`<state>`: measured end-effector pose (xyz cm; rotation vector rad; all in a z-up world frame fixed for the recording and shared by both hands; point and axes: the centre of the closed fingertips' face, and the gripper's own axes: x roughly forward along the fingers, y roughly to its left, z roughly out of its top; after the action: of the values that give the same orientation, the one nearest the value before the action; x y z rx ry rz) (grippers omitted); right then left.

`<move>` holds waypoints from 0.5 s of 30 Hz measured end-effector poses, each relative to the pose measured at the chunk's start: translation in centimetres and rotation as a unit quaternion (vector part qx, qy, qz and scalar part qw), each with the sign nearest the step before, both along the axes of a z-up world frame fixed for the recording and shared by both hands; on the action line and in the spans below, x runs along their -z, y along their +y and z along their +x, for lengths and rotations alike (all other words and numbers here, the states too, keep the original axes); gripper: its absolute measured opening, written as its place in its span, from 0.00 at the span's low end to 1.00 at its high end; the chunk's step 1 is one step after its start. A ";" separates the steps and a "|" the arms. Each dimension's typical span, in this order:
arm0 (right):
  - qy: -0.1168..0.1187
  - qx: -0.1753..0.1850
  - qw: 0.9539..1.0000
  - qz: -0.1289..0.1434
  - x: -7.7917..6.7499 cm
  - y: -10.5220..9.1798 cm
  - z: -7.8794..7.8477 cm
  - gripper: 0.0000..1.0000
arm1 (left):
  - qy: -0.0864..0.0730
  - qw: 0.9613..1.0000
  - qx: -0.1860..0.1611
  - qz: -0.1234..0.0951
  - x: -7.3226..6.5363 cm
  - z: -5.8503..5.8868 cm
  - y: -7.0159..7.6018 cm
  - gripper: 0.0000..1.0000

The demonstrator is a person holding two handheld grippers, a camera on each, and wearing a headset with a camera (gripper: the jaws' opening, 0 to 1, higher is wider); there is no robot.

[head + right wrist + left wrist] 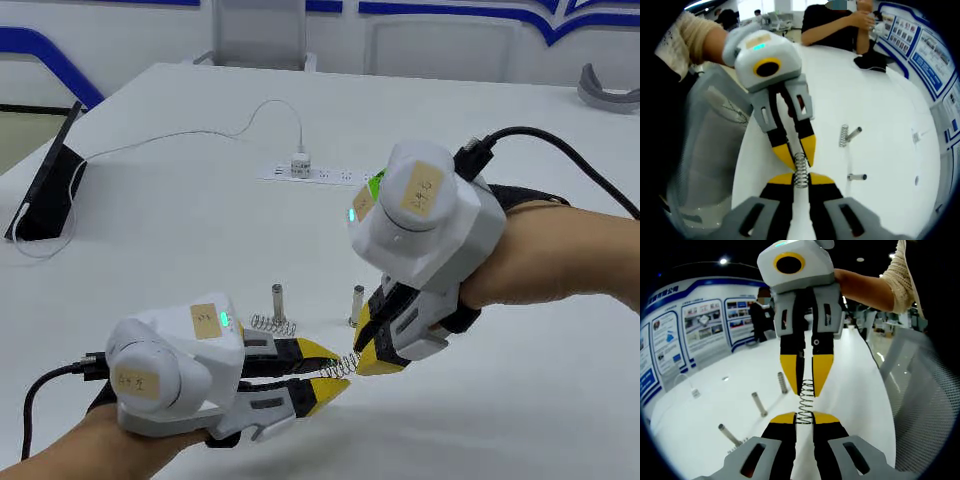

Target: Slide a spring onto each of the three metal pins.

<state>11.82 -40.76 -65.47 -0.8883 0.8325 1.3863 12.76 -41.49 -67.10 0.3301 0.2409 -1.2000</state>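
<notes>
A thin wire spring point(341, 365) hangs stretched between my two grippers just above the white table. My left gripper point(338, 373) comes in from the lower left and is shut on one end of it. My right gripper point(360, 357) reaches down from the right and is shut on the other end. The left gripper view shows the spring point(805, 402) running from my own tips point(804, 418) up to the right gripper point(807, 385). Three bare metal pins point(783, 382) point(759, 404) point(727, 434) stand on the left there. A second spring point(272, 324) lies beside a pin point(278, 300).
A power strip point(310, 174) with a plugged white cable lies mid-table. A dark tablet stand point(50, 185) sits at the left edge. In the right gripper view a person point(840, 25) sits at the table's far end, and a mesh chair point(715, 130) stands beside it.
</notes>
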 end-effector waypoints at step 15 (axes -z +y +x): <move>-0.016 -0.009 0.999 0.027 -1.8 2.4 -0.3 0.11 | -0.002 1.000 0.001 -0.004 -0.2 -0.2 -0.1 0.11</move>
<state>11.53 -38.41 -63.72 -0.8755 0.7611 1.3996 12.57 -41.62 -66.89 0.3251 0.2329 -1.2021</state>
